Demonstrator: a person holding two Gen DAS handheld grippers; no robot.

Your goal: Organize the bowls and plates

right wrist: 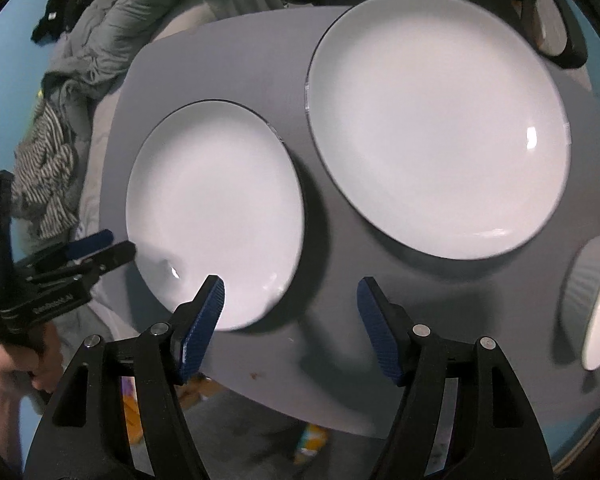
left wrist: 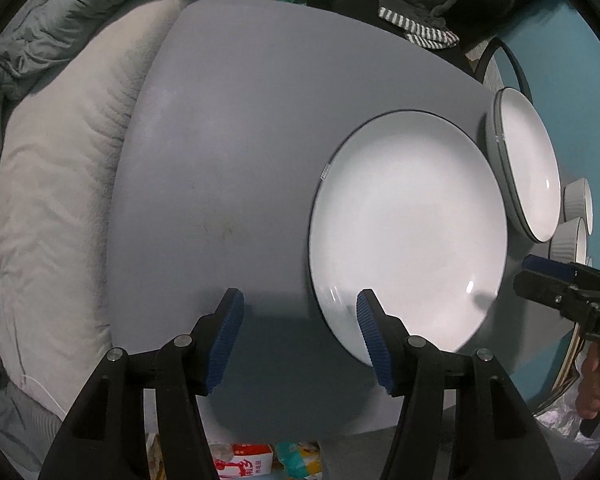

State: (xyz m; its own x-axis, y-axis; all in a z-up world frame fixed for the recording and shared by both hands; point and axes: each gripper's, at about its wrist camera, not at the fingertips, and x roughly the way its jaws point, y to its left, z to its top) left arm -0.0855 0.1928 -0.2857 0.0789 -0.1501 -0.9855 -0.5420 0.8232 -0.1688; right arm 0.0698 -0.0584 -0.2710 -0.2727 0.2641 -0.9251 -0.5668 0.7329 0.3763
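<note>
Both grippers spread, empty; L gripper (left wrist: 300,336) straddles small plate (left wrist: 408,232) near rim, R gripper (right wrist: 290,328) just right of it

This is a lived-in bedroom at home. Left of the left-hand jaws lies a rumpled cream quilt (left wrist: 56,200), with a grey-green padded duvet (left wrist: 72,12) heaped beyond it. A striped grey-and-white garment (left wrist: 420,28) lies ahead of the jaws, past a small grey tabletop (left wrist: 240,140). The wall (left wrist: 560,80) is painted teal.
</note>
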